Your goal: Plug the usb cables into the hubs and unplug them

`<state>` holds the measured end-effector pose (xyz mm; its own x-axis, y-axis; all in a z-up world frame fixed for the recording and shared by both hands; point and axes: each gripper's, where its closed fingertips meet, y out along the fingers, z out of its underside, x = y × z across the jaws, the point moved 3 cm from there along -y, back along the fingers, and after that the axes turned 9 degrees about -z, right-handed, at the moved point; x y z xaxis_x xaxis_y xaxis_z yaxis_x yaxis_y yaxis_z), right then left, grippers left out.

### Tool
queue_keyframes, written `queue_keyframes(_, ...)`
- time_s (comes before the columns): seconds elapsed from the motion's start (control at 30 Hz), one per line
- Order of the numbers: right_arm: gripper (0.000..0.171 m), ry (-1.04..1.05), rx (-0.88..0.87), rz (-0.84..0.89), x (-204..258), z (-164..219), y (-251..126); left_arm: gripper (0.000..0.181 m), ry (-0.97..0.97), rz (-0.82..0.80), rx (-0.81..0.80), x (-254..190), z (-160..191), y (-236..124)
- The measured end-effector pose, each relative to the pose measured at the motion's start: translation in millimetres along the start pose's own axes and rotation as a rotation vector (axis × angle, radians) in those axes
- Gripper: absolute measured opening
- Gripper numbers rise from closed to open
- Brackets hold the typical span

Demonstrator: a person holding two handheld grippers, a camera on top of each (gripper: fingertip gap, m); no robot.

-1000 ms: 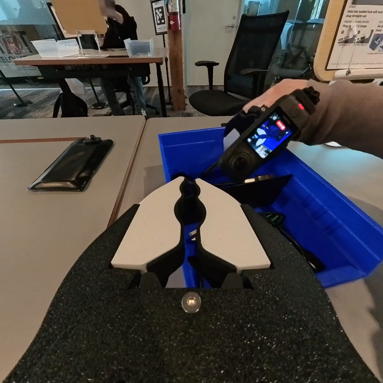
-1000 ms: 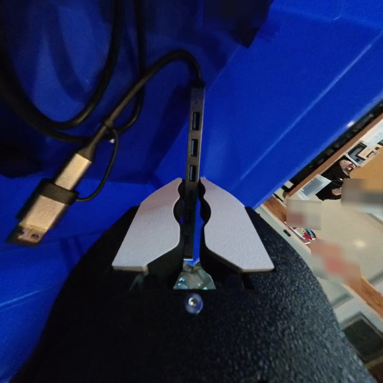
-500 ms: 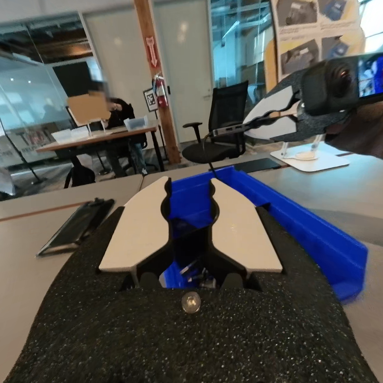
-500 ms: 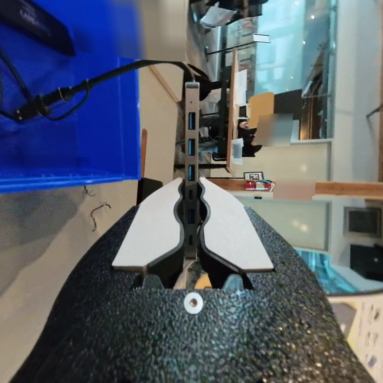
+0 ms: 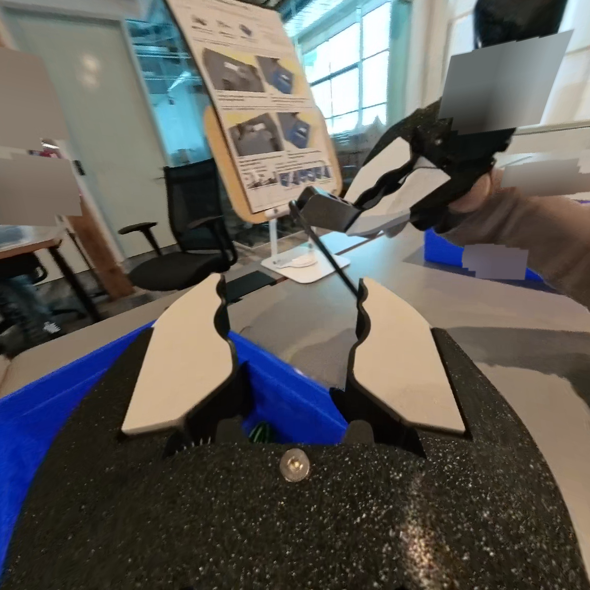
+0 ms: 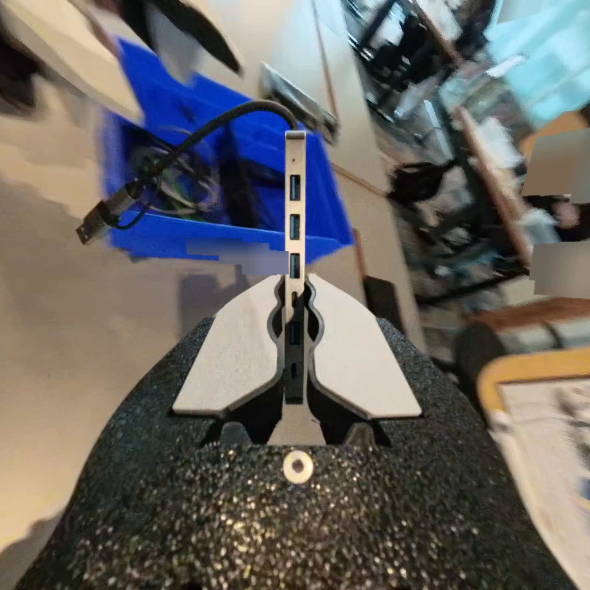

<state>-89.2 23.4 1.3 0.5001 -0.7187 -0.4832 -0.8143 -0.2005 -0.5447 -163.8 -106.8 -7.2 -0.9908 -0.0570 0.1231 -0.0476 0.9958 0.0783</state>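
My right gripper is shut on a slim grey USB hub, held on edge in the air with several blue ports facing me. Its black cable arcs left and ends in a dangling silver plug over the blue bin. In the left wrist view the right gripper and the hub are high at the upper right, the cable hanging down. My left gripper is open and empty above the blue bin.
The bin holds a tangle of cables. A sign board on a white stand rises at the table's far side. A black office chair stands behind. A second blue bin is at the right edge.
My right gripper has lifted the hub out of the bin and swung it up into the air. My left gripper has opened wide and tilted up and to the right.
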Motion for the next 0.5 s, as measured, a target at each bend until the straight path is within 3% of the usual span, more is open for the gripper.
queue_keyframes(0.27, 0.01, 0.123, -0.322, -0.431, 53.1, -11.0, -38.0, 0.068, 0.034, 0.293, -0.055, -57.5, -0.2, 4.6)
queue_keyframes(0.5, 0.01, 0.134, -0.405, -0.685, 74.0, -34.5, -21.6, 0.062, -0.116, 0.411, -0.169, -75.7, -14.9, 2.0)
